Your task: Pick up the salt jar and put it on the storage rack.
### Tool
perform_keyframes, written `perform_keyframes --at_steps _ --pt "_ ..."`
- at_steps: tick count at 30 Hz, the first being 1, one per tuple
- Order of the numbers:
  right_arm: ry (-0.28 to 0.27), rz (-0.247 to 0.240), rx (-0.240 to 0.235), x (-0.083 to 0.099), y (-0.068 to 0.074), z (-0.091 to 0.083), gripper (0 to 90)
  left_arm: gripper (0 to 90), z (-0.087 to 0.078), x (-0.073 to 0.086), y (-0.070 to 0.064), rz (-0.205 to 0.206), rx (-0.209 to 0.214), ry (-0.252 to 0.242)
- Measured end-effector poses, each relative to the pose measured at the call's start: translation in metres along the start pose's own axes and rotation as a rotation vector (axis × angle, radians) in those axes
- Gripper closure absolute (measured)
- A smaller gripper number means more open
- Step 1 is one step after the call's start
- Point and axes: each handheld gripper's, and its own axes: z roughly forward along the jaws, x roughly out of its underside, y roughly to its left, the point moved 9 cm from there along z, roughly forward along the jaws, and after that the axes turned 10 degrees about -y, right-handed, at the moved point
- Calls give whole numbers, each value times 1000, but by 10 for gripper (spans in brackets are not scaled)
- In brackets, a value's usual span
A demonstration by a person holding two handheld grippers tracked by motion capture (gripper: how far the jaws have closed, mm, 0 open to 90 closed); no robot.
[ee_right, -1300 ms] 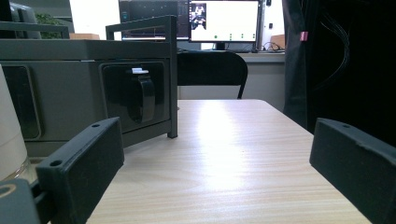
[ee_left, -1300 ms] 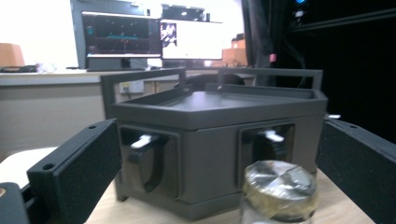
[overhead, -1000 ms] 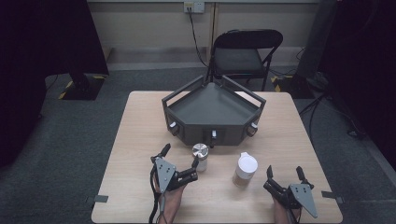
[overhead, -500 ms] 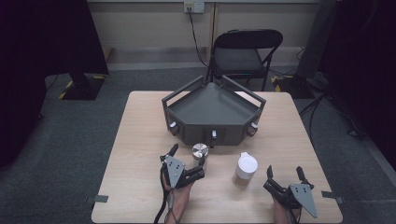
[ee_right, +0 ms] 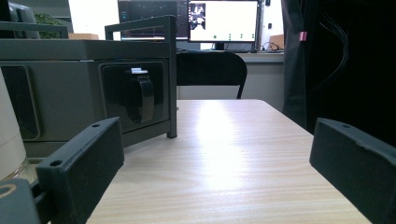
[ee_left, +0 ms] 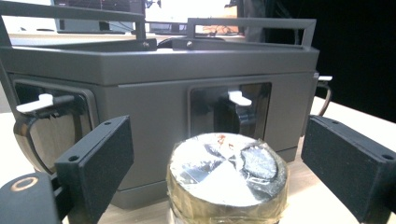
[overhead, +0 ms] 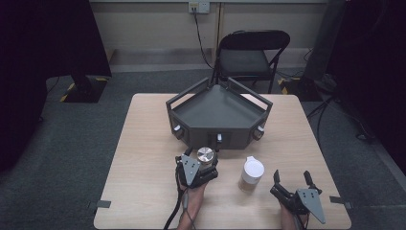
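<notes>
Foil-topped jar (overhead: 206,156) is what your left claw (overhead: 198,168) is going for. The jar stands on the worktop (overhead: 143,158), near the front edge and a bit left of the middle, just in front of the big grey tray box (overhead: 218,112). In the left gripper view the jar (ee_left: 227,179) sits right between the two black pads, and both pads stand wide with a gap on each side. So the claw is open around the jar and is not squeezing it yet. You hold it low and level so the pads (ee_left: 95,165) can meet the jar's sides and not its shiny top.

Your right claw (overhead: 291,184) waits near the front right corner of the worktop. It is wide open too, with nothing in it. In the right gripper view only bare wood lies between its pads (ee_right: 81,165). It seems to stay back there so it does not bump the white-lidded jar (overhead: 251,174), which stands between your two hands, a little apart from the foil-topped one.

I think the next thing is to close the left claw gently on the jar. The foil looks thin, so keep the pads off it.
</notes>
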Motion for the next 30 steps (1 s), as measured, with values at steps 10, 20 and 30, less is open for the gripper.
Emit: perform_keyframes --at_steps 10,20,30 --pt "0 1 -6 0 0 0 14 216 2 6 -2 5 -2 9" --pt "0 1 -6 0 0 0 14 254 3 14 -4 3 -13 35" --pt "0 1 -6 0 0 0 14 343 2 16 -5 -6 -16 10"
